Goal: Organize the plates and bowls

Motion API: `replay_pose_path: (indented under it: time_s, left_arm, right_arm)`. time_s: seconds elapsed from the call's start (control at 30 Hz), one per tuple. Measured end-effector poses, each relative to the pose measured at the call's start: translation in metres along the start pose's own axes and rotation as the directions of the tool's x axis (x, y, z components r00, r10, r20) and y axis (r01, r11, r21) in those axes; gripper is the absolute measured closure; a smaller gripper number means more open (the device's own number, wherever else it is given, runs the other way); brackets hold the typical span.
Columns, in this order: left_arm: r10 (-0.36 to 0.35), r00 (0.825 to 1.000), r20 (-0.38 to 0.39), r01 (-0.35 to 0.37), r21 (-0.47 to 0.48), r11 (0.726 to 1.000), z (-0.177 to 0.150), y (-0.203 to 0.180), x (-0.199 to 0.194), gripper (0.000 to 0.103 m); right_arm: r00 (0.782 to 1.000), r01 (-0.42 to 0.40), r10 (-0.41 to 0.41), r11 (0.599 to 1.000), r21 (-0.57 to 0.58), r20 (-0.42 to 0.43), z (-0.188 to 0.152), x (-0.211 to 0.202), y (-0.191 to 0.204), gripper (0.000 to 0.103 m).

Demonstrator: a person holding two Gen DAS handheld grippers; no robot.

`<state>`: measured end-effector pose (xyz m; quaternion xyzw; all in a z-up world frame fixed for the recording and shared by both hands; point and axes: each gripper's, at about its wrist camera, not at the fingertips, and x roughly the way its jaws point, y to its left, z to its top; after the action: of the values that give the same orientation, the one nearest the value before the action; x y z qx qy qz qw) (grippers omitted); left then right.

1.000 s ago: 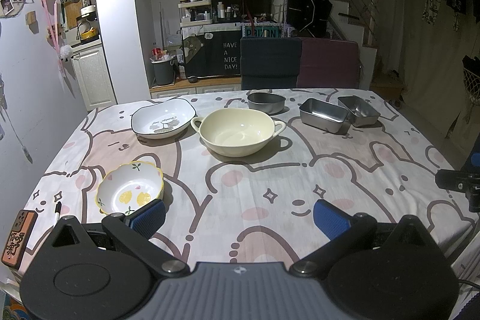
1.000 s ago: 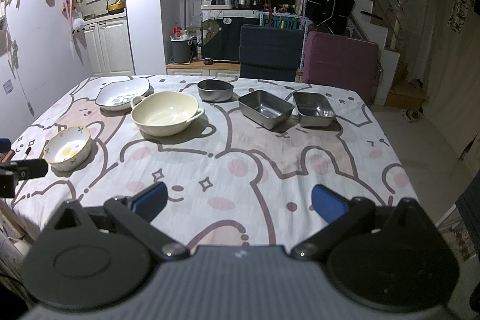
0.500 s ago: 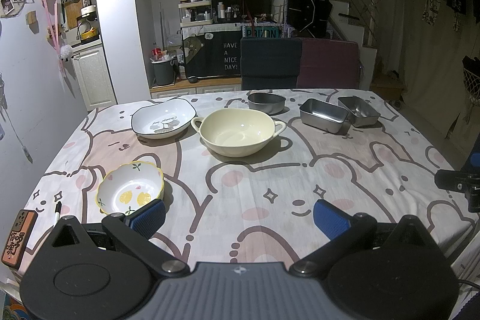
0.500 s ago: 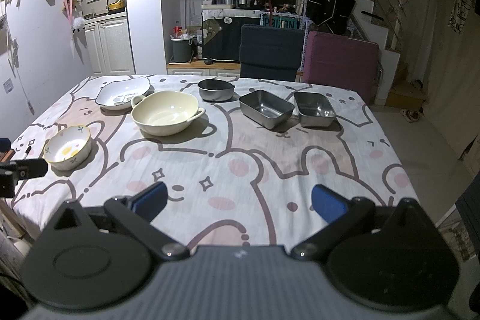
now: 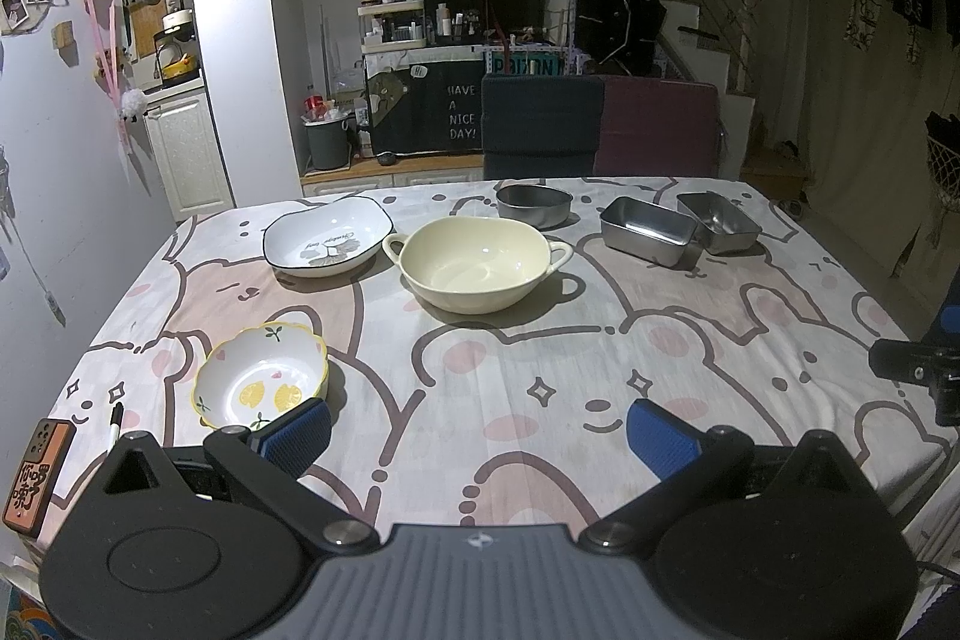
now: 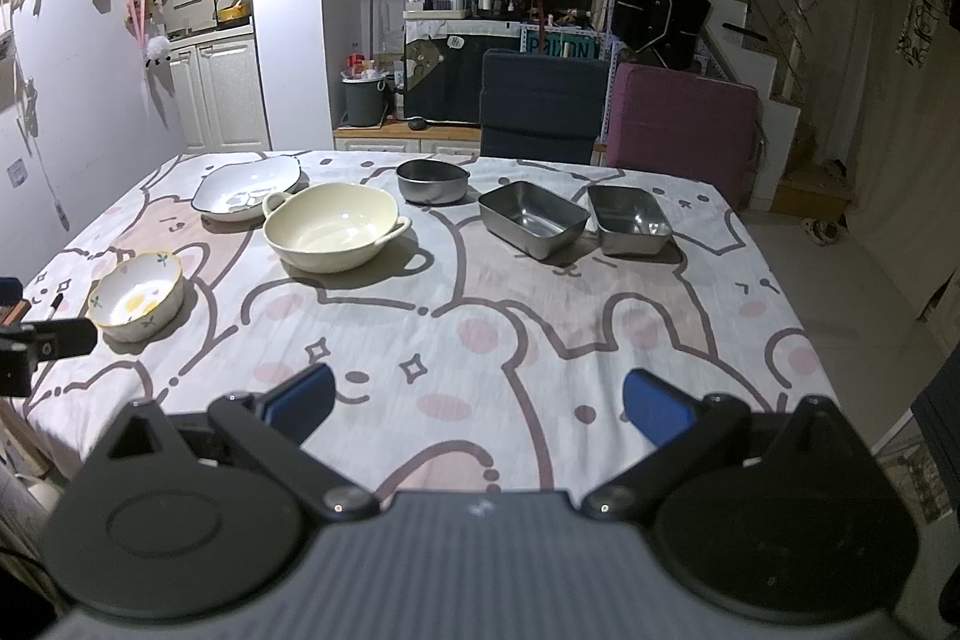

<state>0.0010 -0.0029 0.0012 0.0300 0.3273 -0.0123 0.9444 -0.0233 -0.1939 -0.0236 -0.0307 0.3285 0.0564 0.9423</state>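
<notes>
Both the left gripper (image 5: 477, 424) and right gripper (image 6: 477, 397) hover spread wide and empty over bare near cloth on the bear-print surface (image 5: 480, 400). Glossy scalloped lemon-print ceramic bowl (image 5: 261, 376) sits at ten o'clock; smooth cream two-handled bowl (image 5: 477, 271) at twelve; two rectangular steel tins (image 6: 531, 217) at one.

Six dishes (image 5: 477, 271) spread apart, upright, empty

Black gripper bodies, blue ribbed fingers (image 5: 297, 433), silver screws.
</notes>
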Motion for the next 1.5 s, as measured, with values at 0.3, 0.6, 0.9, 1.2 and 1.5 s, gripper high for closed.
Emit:
replay_pose_path:
  time_s: [0.3,0.6,0.9,1.2,1.5]
  left_arm:
    - [0.007,1.0,-0.019,-0.007,-0.016,1.0,0.013,0.003,0.008,0.0]
    - [0.023,0.998,-0.055,-0.027,-0.059,0.998,0.03,0.014,0.053,0.0]
    - [0.065,0.994,-0.094,-0.074,-0.103,0.992,0.05,0.027,0.101,0.0]
    - [0.106,0.988,-0.11,-0.119,-0.123,0.985,0.079,0.041,0.138,0.0]
    - [0.17,0.975,-0.142,-0.196,-0.198,0.961,0.106,0.072,0.175,0.0]
  right_arm:
    - [1.0,0.011,-0.011,1.0,0.001,-0.002,0.005,0.007,0.001,0.0]
    - [1.0,-0.013,0.013,1.0,0.008,-0.017,0.021,0.031,0.005,0.0]
    - [0.997,-0.04,0.04,0.999,-0.004,-0.068,0.044,0.078,0.017,0.0]
    - [0.997,-0.054,0.049,0.995,-0.08,-0.067,0.073,0.112,0.04,0.0]
    - [0.992,-0.101,0.094,0.992,-0.082,-0.085,0.109,0.149,0.052,0.0]
